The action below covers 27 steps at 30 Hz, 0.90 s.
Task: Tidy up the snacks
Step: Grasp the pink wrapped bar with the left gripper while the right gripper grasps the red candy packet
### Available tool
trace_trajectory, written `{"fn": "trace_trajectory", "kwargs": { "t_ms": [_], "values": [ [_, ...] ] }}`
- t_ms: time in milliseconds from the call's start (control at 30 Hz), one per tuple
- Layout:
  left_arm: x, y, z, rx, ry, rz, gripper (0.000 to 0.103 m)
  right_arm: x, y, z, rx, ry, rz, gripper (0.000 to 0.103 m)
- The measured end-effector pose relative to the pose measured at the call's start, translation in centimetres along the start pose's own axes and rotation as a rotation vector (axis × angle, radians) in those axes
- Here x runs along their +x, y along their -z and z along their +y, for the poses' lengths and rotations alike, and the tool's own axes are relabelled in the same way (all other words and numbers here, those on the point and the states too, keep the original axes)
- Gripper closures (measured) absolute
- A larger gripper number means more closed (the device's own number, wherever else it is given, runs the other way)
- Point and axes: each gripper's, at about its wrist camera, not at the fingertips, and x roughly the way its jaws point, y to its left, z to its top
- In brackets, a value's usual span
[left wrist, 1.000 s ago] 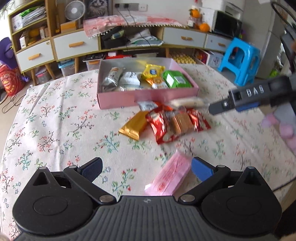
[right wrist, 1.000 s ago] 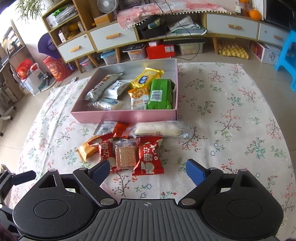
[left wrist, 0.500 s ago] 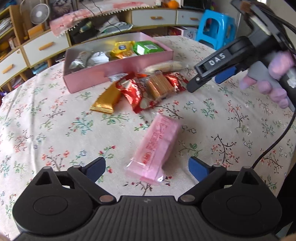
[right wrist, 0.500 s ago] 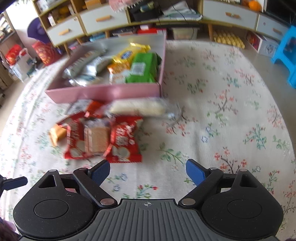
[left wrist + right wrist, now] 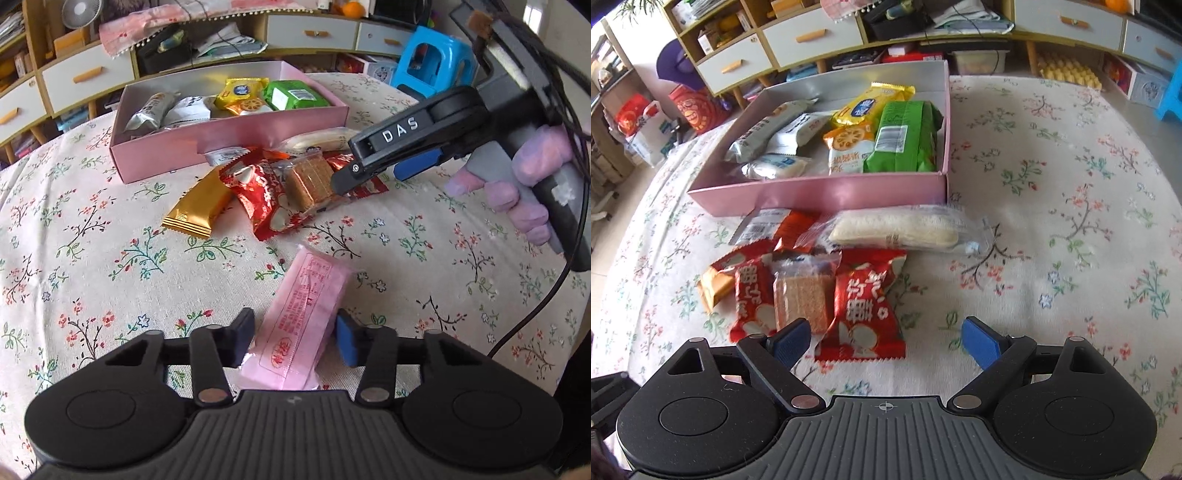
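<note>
A pink snack pack point(image 5: 303, 317) lies on the floral tablecloth between the fingers of my left gripper point(image 5: 295, 336), which has closed on its near end. A pink box point(image 5: 221, 136) point(image 5: 827, 192) holds several snacks. In front of it lie a gold pack point(image 5: 199, 206), red packs point(image 5: 266, 195) point(image 5: 864, 306), a clear biscuit pack point(image 5: 801, 291) and a long white pack point(image 5: 897, 229). My right gripper point(image 5: 886, 339) is open and empty, just above the near red pack. It also shows in the left wrist view point(image 5: 391, 166), over the pile.
The table has a floral cloth point(image 5: 1052, 221). Behind it stand low cabinets with drawers point(image 5: 812, 33) and clutter on the floor. A blue plastic stool point(image 5: 432, 62) stands off the table's right side. A black cable point(image 5: 535, 306) hangs from the right gripper.
My left gripper moved forward onto the pink pack and its fingers closed on it. My right gripper came down and closer to the red packs, still open.
</note>
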Motion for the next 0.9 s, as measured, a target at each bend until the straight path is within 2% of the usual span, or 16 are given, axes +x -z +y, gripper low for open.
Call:
{"fn": "trace_trajectory", "kwargs": {
  "t_ms": [100,167,200,267,300,533,733,900],
  "values": [
    [-0.2,0.0,0.2,-0.026,-0.008,-0.002,0.068,0.1,-0.2,-0.3,0.007,-0.020,-0.018,0.020],
    [-0.2,-0.1,0.4,-0.044,-0.020,-0.003,0.070,0.0,-0.4,-0.5,0.019,-0.059,-0.018,0.039],
    [-0.2,-0.1,0.6,-0.053,-0.028,-0.004,0.070,-0.1,-0.5,-0.6,0.025,-0.076,-0.019,0.044],
    [-0.3,-0.2,0.9,-0.078,-0.041,-0.006,0.071,-0.2,-0.6,-0.7,0.028,-0.104,-0.018,0.062],
    [-0.4,-0.2,1.0,-0.092,-0.047,-0.006,0.071,-0.2,-0.6,-0.8,0.028,-0.115,-0.016,0.066],
    [0.2,-0.9,2.5,-0.186,-0.119,-0.009,0.071,-0.3,-0.2,-1.5,0.020,-0.102,0.007,0.068],
    [0.0,-1.0,3.6,-0.263,-0.220,-0.012,0.071,-1.2,0.8,-2.7,0.028,-0.041,0.052,0.069],
    [0.0,-1.2,4.3,-0.313,-0.226,-0.010,0.068,-1.7,1.0,-3.1,0.027,-0.021,0.044,0.065]
  ]
}}
